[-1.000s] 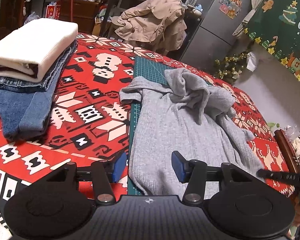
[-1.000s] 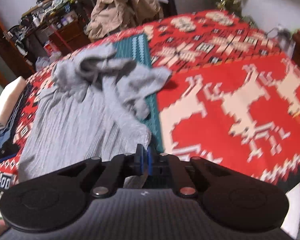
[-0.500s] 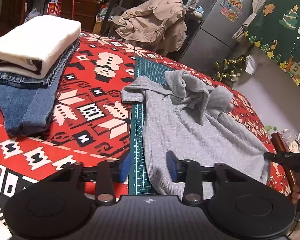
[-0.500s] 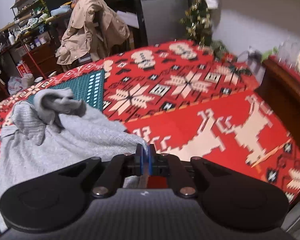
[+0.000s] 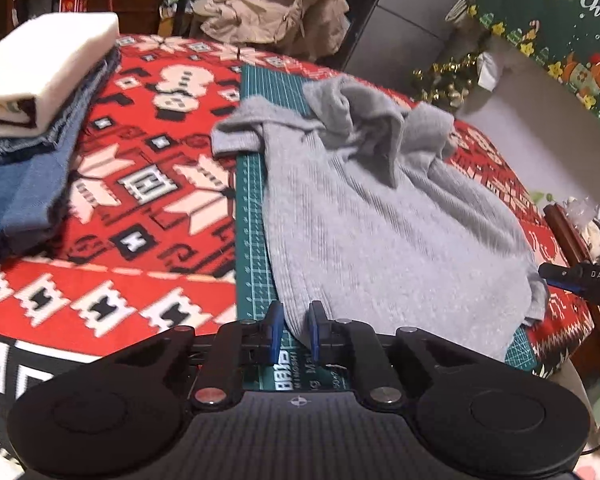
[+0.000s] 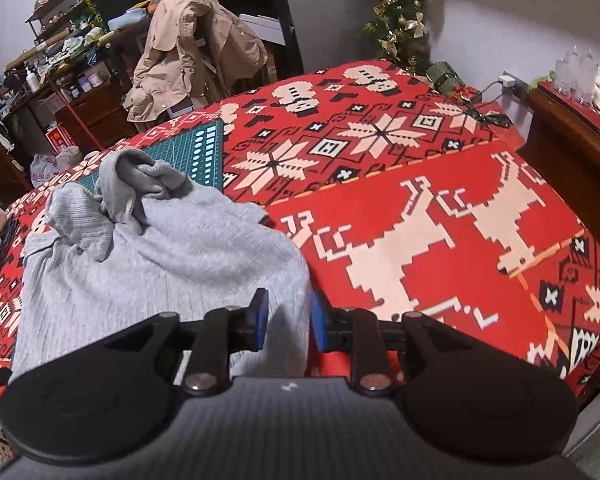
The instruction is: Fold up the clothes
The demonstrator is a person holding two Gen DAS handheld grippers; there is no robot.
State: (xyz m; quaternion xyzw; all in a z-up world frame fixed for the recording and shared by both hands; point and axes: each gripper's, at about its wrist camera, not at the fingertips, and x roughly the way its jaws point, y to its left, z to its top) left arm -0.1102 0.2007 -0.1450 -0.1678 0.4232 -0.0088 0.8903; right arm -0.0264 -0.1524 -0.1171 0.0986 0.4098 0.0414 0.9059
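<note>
A grey ribbed sweater point(image 5: 380, 220) lies front-down on a green cutting mat point(image 5: 252, 240), its sleeves and collar bunched at the far end. My left gripper point(image 5: 294, 330) sits at the near left hem corner, its blue pads closed in on a narrow strip of that hem. In the right wrist view the sweater point(image 6: 160, 272) fills the left half, and my right gripper point(image 6: 288, 322) stands open over the near right hem corner with fabric lying between the pads. The right gripper's tip point(image 5: 572, 274) also shows at the far right of the left wrist view.
A red patterned cover point(image 6: 420, 240) spreads over the whole surface. Folded clothes point(image 5: 40, 80), a cream piece on top of jeans point(image 5: 28, 188), are stacked at the left. A wooden nightstand point(image 6: 572, 152) borders the right edge. A beige jacket point(image 6: 196, 52) hangs on a chair beyond.
My left gripper's pads have closed from wide apart onto the left hem corner. My right gripper pulled the hem to the right, spreading the sweater's body, then opened.
</note>
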